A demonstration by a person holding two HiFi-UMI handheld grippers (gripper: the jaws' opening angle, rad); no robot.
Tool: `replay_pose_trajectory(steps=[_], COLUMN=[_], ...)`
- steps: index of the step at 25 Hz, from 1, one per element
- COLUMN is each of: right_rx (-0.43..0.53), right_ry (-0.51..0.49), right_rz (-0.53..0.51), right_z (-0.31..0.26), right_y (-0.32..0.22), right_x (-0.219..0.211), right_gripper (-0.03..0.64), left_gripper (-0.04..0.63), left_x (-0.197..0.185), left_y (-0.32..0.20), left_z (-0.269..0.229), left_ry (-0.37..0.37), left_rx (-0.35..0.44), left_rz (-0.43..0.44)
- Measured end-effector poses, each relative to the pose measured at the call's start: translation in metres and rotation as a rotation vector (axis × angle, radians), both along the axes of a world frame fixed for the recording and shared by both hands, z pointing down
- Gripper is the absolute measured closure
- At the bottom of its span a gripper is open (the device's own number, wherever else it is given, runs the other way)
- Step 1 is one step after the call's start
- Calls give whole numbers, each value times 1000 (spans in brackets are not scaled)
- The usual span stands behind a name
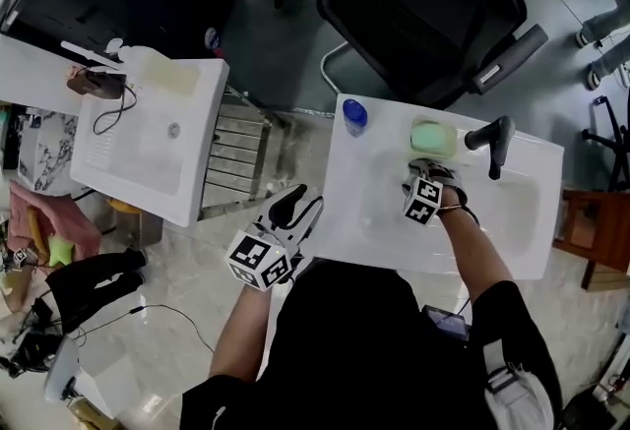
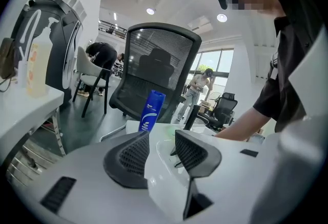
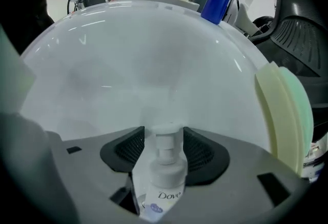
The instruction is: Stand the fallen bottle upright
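A white Dove pump bottle (image 3: 165,177) sits between the jaws of my right gripper (image 3: 164,138), whose pads press on its shoulders. Its pump head points away from the camera, toward the floor of the white basin (image 3: 128,64). In the head view the right gripper (image 1: 421,172) hangs over the sink (image 1: 374,212) near the black faucet (image 1: 492,138); the bottle is hidden there. My left gripper (image 1: 298,204) hovers off the sink's left edge. In its own view the left gripper (image 2: 161,148) is open with nothing between its fingers.
A blue bottle (image 1: 354,113) stands upright on the sink's back left corner, also in the left gripper view (image 2: 151,111). A pale green sponge (image 1: 433,137) lies by the faucet. A black office chair (image 1: 423,5) stands behind. A second sink (image 1: 148,138) is to the left.
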State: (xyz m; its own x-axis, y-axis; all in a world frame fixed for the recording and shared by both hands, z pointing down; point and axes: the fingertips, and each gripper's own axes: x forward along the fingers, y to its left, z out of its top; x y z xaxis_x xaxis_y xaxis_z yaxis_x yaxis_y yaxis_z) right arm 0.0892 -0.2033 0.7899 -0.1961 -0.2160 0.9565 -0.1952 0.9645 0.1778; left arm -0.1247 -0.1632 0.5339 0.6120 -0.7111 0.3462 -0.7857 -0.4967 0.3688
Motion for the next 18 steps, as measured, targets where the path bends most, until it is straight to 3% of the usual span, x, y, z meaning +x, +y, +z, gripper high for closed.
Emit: replay_pose_trajectory(steps=[7, 13, 18], right_rx=[-89, -12, 63], right_ry=[-16, -23, -228], right_rz=[33, 21, 133], right_z=[5, 1, -36], right_y=[7, 8, 8], right_x=[1, -1, -18], right_gripper=[430, 440, 442], left_gripper=[425, 428, 430], left_x=[-5, -3, -2], left_y=[-1, 2, 1], left_z=[7, 8, 4], left_ry=[5, 20, 28], left_rx=[-18, -23, -12], left_rz=[-17, -27, -24])
